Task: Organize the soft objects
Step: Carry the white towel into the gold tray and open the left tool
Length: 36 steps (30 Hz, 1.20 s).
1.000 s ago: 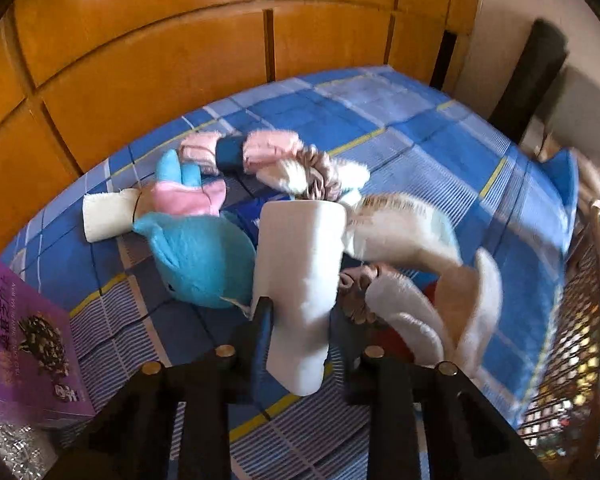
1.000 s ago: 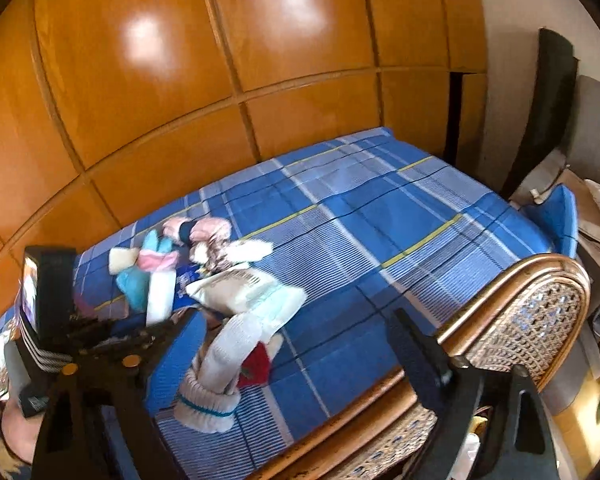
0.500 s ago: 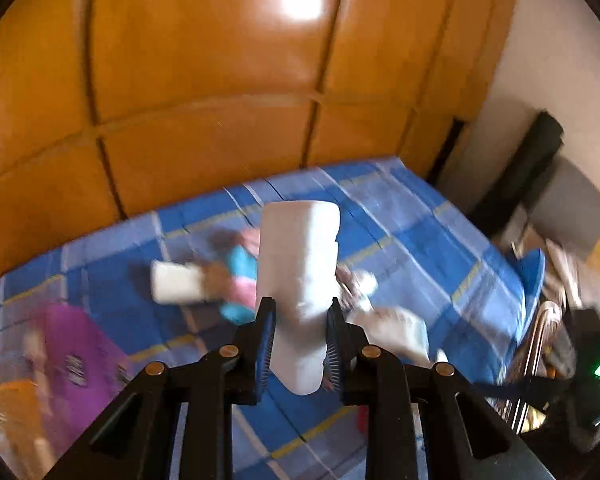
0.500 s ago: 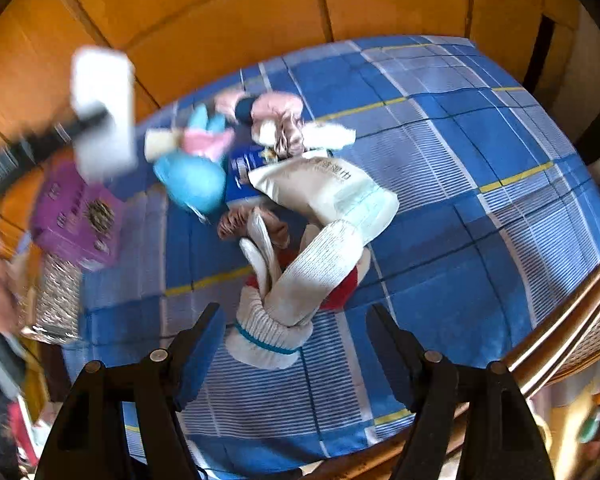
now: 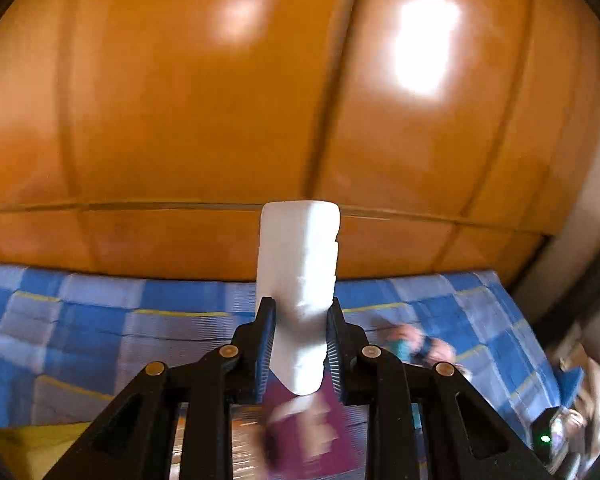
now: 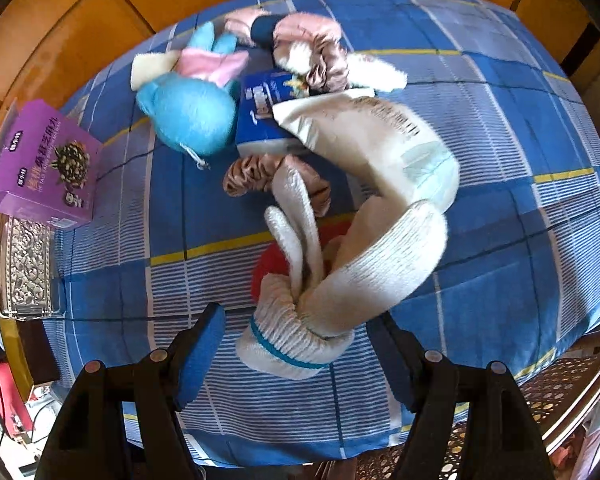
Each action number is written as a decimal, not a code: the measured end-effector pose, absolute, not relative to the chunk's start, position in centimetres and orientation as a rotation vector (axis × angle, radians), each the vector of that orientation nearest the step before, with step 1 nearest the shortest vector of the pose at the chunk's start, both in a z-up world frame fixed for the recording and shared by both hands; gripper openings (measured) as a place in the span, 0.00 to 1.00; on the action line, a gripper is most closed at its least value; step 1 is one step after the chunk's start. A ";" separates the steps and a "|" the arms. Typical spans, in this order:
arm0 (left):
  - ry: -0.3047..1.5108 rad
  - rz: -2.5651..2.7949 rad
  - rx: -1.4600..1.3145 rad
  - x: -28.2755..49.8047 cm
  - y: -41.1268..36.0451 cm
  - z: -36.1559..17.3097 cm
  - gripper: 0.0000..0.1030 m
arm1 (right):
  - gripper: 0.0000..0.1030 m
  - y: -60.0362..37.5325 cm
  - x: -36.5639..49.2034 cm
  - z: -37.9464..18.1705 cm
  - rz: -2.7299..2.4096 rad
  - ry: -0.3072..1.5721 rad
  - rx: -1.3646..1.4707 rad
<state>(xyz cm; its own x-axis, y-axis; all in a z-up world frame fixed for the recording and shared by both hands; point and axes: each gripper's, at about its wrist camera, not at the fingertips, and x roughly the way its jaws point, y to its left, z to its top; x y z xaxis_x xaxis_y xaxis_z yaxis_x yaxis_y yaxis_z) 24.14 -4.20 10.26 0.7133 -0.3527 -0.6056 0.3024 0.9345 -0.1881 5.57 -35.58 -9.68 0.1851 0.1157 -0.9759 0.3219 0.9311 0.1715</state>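
White roll [image 5: 298, 280] upright, lengthwise between left gripper [image 5: 299, 354] jaws.

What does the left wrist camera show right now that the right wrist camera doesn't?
Only the left wrist view shows the left gripper shut on the white foam block, raised upright against the orange wood panels.

Only the right wrist view shows the open right gripper above the white knitted glove, plus the blue plush toy, blue tissue pack and white pouch.

Both show the blue plaid cloth and the purple box, which is blurred in the left view.
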 end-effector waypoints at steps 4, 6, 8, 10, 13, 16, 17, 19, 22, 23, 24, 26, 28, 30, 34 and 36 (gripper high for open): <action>0.679 -0.269 -0.114 22.6 1.9 9.0 0.24 | 0.72 -35.0 5.9 -10.6 -0.153 1.416 0.374; 0.677 -0.228 -0.126 21.1 4.7 8.0 0.24 | 0.72 -34.7 6.1 -11.0 -0.158 1.426 0.364; 0.678 -0.194 -0.155 19.1 7.7 6.8 0.25 | 0.72 -34.4 6.8 -11.5 -0.172 1.431 0.348; 0.683 -0.159 -0.179 17.6 10.1 5.6 0.25 | 0.69 -34.0 7.0 -11.9 -0.180 1.433 0.339; 0.700 -0.097 -0.244 14.7 13.6 3.5 0.25 | 0.58 -33.0 7.4 -12.7 -0.196 1.422 0.317; 0.717 -0.033 -0.310 12.2 16.8 1.4 0.25 | 0.51 -32.1 7.2 -12.8 -0.196 1.398 0.288; 0.727 -0.019 -0.329 11.5 17.7 0.6 0.25 | 0.50 -31.6 7.1 -12.6 -0.196 1.388 0.282; 0.758 0.007 -0.352 10.6 18.9 -1.2 0.25 | 0.47 -30.9 6.6 -12.2 -0.194 1.360 0.284; 0.809 0.027 -0.355 9.9 19.3 -3.8 0.26 | 0.46 -29.6 5.7 -11.9 -0.162 1.312 0.286; 0.823 0.035 -0.358 9.7 19.4 -4.5 0.26 | 0.45 -29.1 5.5 -11.8 -0.159 1.300 0.283; 0.834 0.047 -0.359 9.5 19.4 -5.1 0.27 | 0.45 -28.8 5.2 -11.6 -0.151 1.289 0.279; 0.847 0.065 -0.355 9.5 19.5 -6.1 0.29 | 0.45 -27.8 4.8 -11.2 -0.129 1.267 0.261; 0.859 0.067 -0.353 9.3 19.6 -6.8 0.33 | 0.45 -26.7 4.2 -10.2 -0.110 1.240 0.235; 0.857 0.087 -0.346 8.8 19.7 -7.1 0.58 | 0.45 -25.6 4.1 -8.9 -0.083 1.197 0.205; 0.829 0.098 -0.307 7.5 19.5 -6.8 0.65 | 0.45 -24.1 5.1 -5.8 -0.065 1.114 0.166; 0.820 0.096 -0.296 6.8 19.4 -6.5 0.72 | 0.45 -24.2 6.0 -4.4 -0.067 1.085 0.158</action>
